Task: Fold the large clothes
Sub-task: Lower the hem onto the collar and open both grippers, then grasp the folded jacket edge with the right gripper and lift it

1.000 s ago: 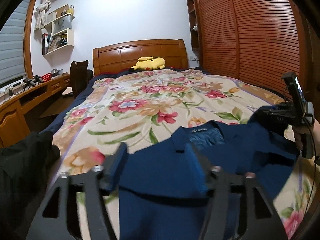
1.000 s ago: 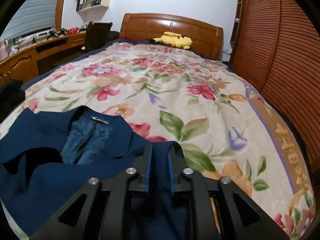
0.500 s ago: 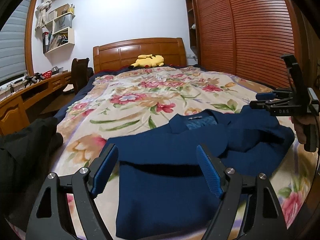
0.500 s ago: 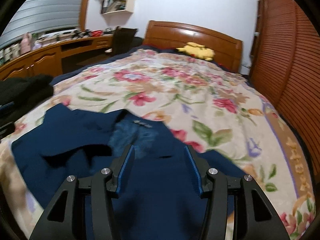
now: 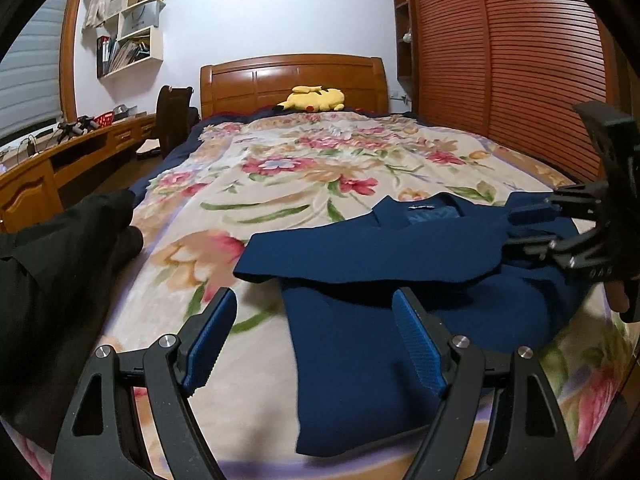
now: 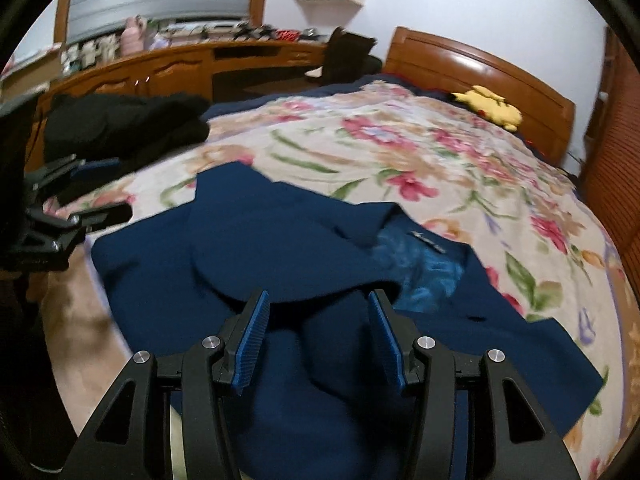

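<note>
A navy blue jacket [image 5: 384, 280] lies partly folded on the floral bedspread [image 5: 304, 168], collar and lining label toward the headboard. It also shows in the right wrist view [image 6: 288, 248]. My left gripper [image 5: 316, 336] is open and empty, above the jacket's near left edge. My right gripper [image 6: 320, 332] is open and empty, just above the jacket's near part. The right gripper also shows in the left wrist view [image 5: 532, 232] at the jacket's right side. The left gripper shows in the right wrist view [image 6: 96, 192] at the far left.
A pile of black clothing [image 5: 52, 264] lies on the bed's left edge. A yellow plush toy [image 5: 316, 98] sits by the wooden headboard [image 5: 292, 76]. A wooden desk [image 5: 60, 164] and a chair [image 5: 174, 118] stand to the left. A louvered wardrobe [image 5: 500, 56] runs along the right.
Both grippers let go of the jacket and opened. They drew back from it. The right wrist view swung toward the left side of the room.
</note>
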Available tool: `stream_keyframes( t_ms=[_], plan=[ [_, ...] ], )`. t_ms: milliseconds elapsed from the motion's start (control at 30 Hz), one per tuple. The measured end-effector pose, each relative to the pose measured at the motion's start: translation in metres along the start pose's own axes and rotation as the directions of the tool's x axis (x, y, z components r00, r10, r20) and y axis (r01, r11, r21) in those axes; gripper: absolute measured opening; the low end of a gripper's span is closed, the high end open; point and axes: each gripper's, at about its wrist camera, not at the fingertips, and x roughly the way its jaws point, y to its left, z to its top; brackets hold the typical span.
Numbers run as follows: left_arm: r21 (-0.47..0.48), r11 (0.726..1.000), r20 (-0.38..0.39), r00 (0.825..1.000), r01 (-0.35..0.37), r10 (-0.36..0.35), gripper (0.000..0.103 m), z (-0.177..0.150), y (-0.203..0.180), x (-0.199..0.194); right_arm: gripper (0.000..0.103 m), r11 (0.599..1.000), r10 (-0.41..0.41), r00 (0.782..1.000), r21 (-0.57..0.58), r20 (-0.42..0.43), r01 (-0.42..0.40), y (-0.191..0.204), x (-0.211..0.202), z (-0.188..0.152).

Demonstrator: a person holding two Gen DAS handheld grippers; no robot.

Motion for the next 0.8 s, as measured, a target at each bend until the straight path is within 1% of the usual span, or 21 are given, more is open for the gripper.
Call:
stream_keyframes(
  t_ms=[200,367,467,567,633,733,767,800],
  plan=[
    [-0.007,1.0,-0.006,1.0,0.0,0.0,0.081,-0.001,0.008,0.001,0.053,0.995,-0.015,0.995,-0.096,-0.098,0.006,0.009,0.028,0.013],
    [-0.026,1.0,-0.011,1.0,0.001,-0.001,0.081,-0.001,0.017,0.002,0.053,0.994,0.012,0.998,-0.107,-0.058,-0.018,0.013,0.023,0.028],
    [-0.032,0.999,-0.016,1.0,0.0,-0.001,0.081,-0.002,0.02,0.002,0.053,0.991,0.037,0.998,-0.129,-0.047,-0.043,0.021,0.02,0.03],
    [-0.037,0.999,-0.017,1.0,0.001,-0.002,0.081,-0.003,0.022,0.001,0.053,0.986,0.046,0.997,-0.157,-0.059,-0.055,0.034,0.025,0.022],
    [-0.035,0.999,-0.017,1.0,0.001,-0.002,0.081,-0.003,0.022,0.001,0.053,0.984,0.03,0.996,-0.175,-0.083,-0.044,0.037,0.032,0.018],
    [-0.032,0.999,-0.021,1.0,0.0,-0.001,0.081,-0.004,0.022,0.001,0.053,0.98,0.003,0.994,-0.195,-0.107,-0.024,0.035,0.042,0.023],
    [-0.03,1.0,-0.021,1.0,-0.001,0.0,0.081,-0.004,0.023,0.0,0.043,0.984,-0.002,0.996,-0.175,-0.092,-0.014,0.03,0.043,0.029],
    [-0.029,1.0,-0.021,1.0,-0.003,0.002,0.081,-0.004,0.023,0.0,0.024,0.989,0.003,0.997,-0.15,-0.082,-0.015,0.028,0.045,0.036]
  ],
)
